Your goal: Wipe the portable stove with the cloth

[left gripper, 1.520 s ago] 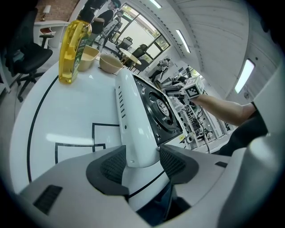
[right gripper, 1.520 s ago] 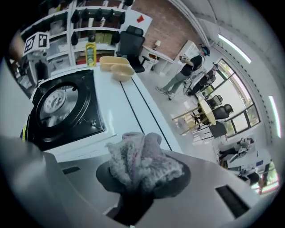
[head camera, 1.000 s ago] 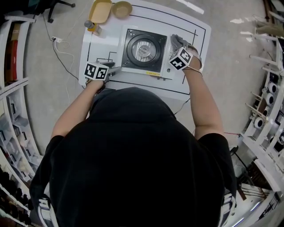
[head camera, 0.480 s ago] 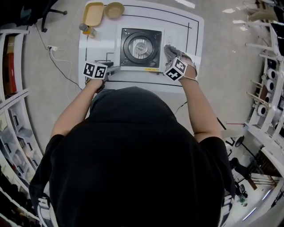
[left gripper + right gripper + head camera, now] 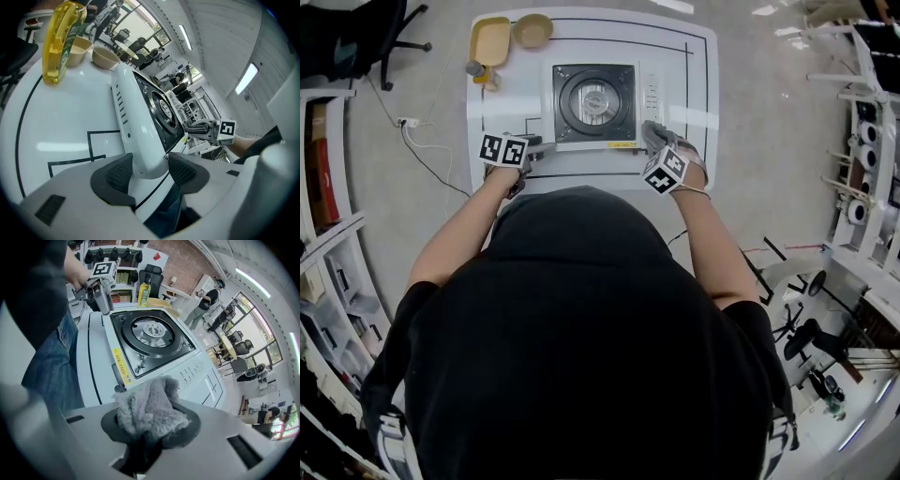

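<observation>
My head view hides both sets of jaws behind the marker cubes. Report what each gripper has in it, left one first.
Observer: In the left gripper view, the left gripper is clamped on a rounded white corner of the portable stove, with a pad on each side.
Operator: Now the right one.
Observer: In the right gripper view, the right gripper is shut on a bunched grey cloth. The cloth sits over the stove's front right corner, and I cannot tell whether it touches the surface.
</observation>
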`<move>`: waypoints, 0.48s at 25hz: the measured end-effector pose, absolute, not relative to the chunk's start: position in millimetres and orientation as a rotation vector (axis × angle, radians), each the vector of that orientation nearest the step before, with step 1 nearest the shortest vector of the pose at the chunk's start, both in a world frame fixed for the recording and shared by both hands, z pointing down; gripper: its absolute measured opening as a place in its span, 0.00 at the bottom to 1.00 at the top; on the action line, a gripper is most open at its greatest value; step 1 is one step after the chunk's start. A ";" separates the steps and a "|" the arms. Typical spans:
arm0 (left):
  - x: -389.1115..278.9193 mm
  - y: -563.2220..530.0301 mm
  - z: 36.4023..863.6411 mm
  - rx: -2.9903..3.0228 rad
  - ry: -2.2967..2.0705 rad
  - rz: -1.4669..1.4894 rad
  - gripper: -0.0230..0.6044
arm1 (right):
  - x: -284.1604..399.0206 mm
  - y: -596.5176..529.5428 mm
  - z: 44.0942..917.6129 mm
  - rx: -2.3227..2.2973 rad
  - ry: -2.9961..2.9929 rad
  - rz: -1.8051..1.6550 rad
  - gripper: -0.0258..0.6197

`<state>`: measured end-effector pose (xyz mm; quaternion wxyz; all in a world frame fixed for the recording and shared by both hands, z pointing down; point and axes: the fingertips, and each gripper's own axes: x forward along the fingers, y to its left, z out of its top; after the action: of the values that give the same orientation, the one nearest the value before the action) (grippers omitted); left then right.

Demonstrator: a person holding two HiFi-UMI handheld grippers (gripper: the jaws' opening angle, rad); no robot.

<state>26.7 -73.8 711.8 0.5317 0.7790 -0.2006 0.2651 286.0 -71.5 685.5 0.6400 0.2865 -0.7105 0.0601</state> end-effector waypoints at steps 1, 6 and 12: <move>26.2 -73.4 711.7 1.854 -0.470 0.632 0.45 | 284.9 -66.4 685.4 0.672 -1.617 0.152 0.22; 26.9 -72.1 709.5 1.885 -0.409 0.677 0.46 | 277.8 -49.5 683.4 0.777 -1.613 0.267 0.22; 28.2 -59.9 705.8 2.055 -0.276 0.808 0.50 | 262.5 -33.8 682.0 0.840 -1.638 0.383 0.22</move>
<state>28.2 -59.9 705.8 0.4422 0.8283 -0.1114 0.3256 262.5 -33.8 682.0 0.5895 0.3610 -0.7036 0.1645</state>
